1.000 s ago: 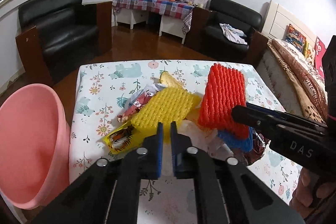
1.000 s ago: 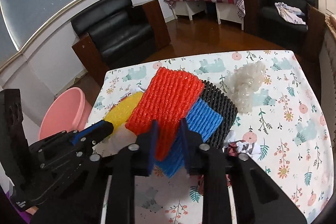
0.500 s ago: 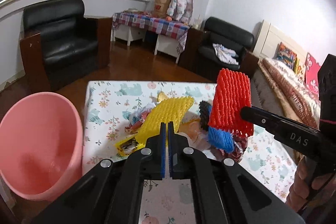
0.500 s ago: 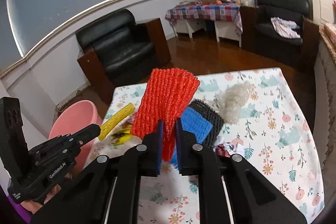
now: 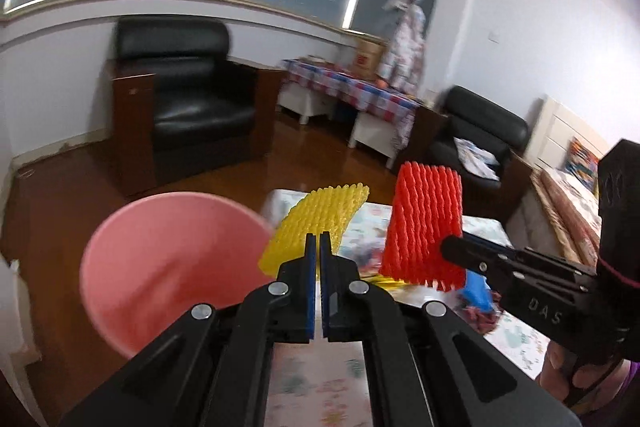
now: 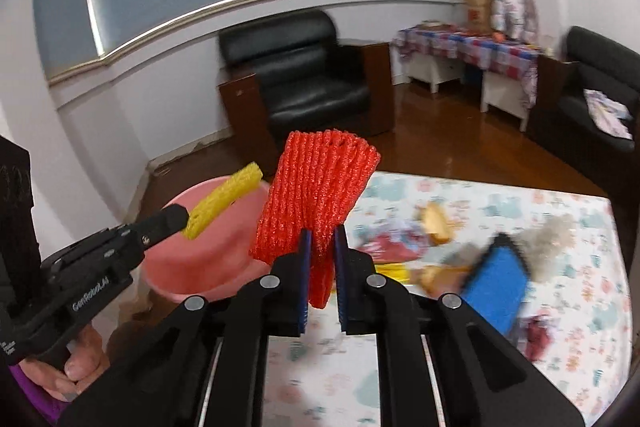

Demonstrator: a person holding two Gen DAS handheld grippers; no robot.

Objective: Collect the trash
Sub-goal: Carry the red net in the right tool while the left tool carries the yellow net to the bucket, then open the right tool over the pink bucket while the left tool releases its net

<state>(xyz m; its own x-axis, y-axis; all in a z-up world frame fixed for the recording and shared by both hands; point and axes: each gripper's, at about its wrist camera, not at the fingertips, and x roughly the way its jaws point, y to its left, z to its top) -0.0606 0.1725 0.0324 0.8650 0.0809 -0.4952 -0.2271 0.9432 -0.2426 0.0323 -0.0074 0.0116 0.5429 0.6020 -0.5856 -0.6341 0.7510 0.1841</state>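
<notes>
My left gripper (image 5: 318, 241) is shut on a yellow foam net (image 5: 316, 221), held up just right of the pink bin (image 5: 172, 267). In the right wrist view that yellow net (image 6: 224, 205) sticks out over the pink bin (image 6: 200, 251) from the left gripper (image 6: 178, 219). My right gripper (image 6: 320, 239) is shut on a red foam net (image 6: 320, 191) that stands upright between its pads. The left wrist view shows the same red net (image 5: 426, 225) pinched by the right gripper (image 5: 450, 247) above the table. More trash lies on the floral tablecloth (image 6: 500, 195): a blue foam net (image 6: 496, 283), a black one, wrappers.
A black armchair (image 6: 304, 75) stands behind the bin on the wooden floor. A second black chair (image 5: 476, 131) and a low table with a checked cloth (image 5: 352, 91) are farther back. A bed edge (image 5: 568, 203) borders the table on the right. Hands hold both grippers.
Both grippers lifted their foam nets off the pile and swung left toward the pink bin. The blue net stayed behind on the table. Both views rose and tilted.
</notes>
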